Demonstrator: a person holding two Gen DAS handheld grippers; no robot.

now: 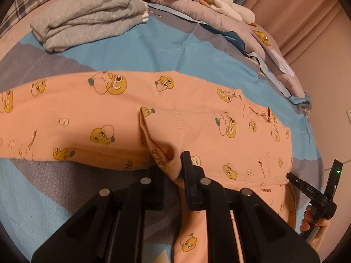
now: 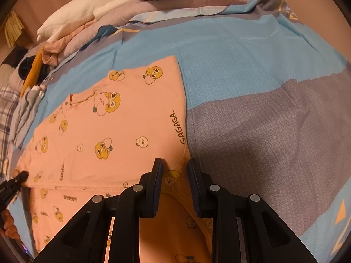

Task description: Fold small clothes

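A pink garment [image 1: 208, 129] printed with yellow ducks lies spread across the bed. One part of it is folded over onto the body. My left gripper [image 1: 173, 171] has a raised fold of this cloth filling the narrow gap between its jaws, and the cloth drapes over the left finger. It also shows at the left edge of the right wrist view as the left gripper [image 2: 22, 175], at the garment's edge. My right gripper [image 2: 175, 166] has its jaws a little apart with a bunched hem of the pink garment [image 2: 109, 131] between them. The right gripper [image 1: 294, 177] touches the garment's right edge.
A stack of folded grey clothes [image 1: 87, 22] sits at the back left on the blue and grey bedsheet [image 1: 153, 50]. A white plush toy [image 1: 228, 6] and crumpled bedding lie along the back. A person's hand [image 1: 311, 219] holds the right gripper. A pink curtain hangs beyond the bed.
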